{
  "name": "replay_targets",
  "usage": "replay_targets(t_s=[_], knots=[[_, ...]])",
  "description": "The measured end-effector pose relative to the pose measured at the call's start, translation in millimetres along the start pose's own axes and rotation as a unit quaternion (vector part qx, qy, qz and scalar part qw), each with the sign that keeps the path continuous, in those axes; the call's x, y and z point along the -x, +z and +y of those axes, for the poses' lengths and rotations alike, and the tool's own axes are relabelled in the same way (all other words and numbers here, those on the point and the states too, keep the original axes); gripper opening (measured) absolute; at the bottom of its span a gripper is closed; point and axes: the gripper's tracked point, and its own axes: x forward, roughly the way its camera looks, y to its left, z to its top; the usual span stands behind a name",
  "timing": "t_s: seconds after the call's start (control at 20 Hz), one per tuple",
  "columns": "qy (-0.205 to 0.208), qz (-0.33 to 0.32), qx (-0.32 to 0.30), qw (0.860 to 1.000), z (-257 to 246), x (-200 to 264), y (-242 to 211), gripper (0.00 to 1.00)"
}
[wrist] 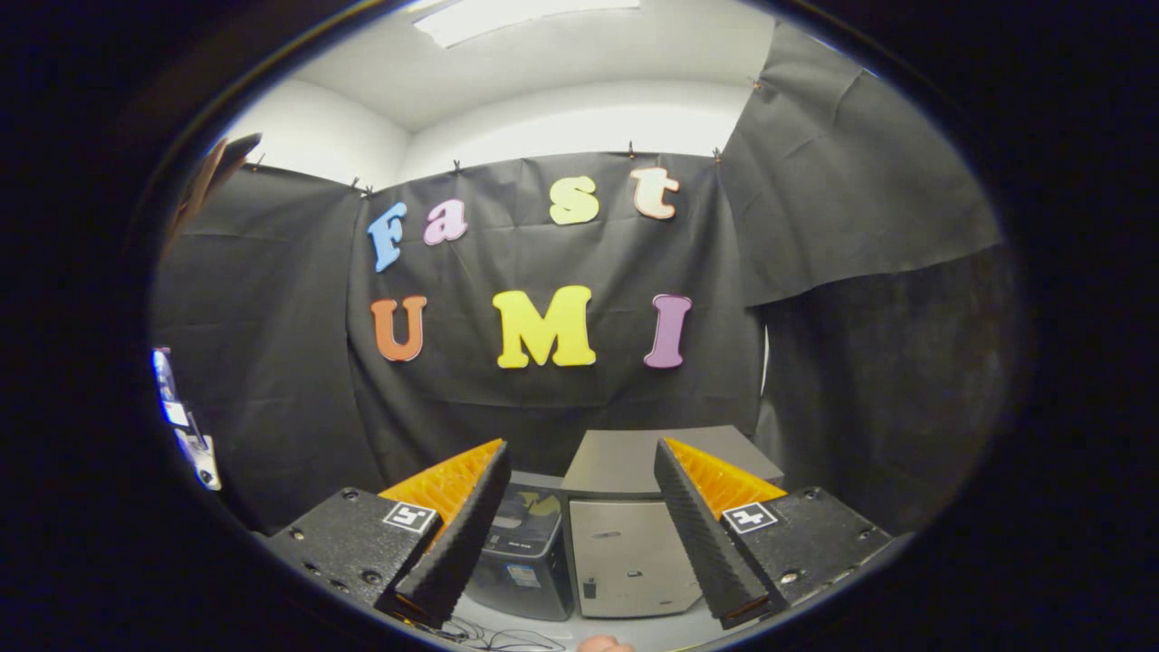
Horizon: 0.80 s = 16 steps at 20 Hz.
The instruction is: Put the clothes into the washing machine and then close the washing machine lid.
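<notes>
My gripper (579,448) is open, its two fingers spread wide with nothing between them. Beyond the fingers, on a pale tabletop (652,629), stands a grey box-shaped machine (629,557) with a flat grey top (634,457) lying shut. Right beside it on the left is a lower, dark box-shaped machine (525,552); something yellow-green (541,503) shows at its top, partly hidden by my left finger (462,534). I cannot tell which of the two is the washing machine. The gripper is held well back from both and raised above them.
Black cloth walls close the booth behind the machines and on both sides. Thin cables (493,637) lie on the table in front of the dark machine. A fingertip (602,645) of a person pokes in below the fingers. A small stand with gear (186,426) is far left.
</notes>
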Motion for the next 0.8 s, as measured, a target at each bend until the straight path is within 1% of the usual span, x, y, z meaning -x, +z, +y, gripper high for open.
replay_targets(t_s=[0.8], knots=[[0.001,0.004,-0.006,1.000,-2.5,-7.5,-3.5,1.00]])
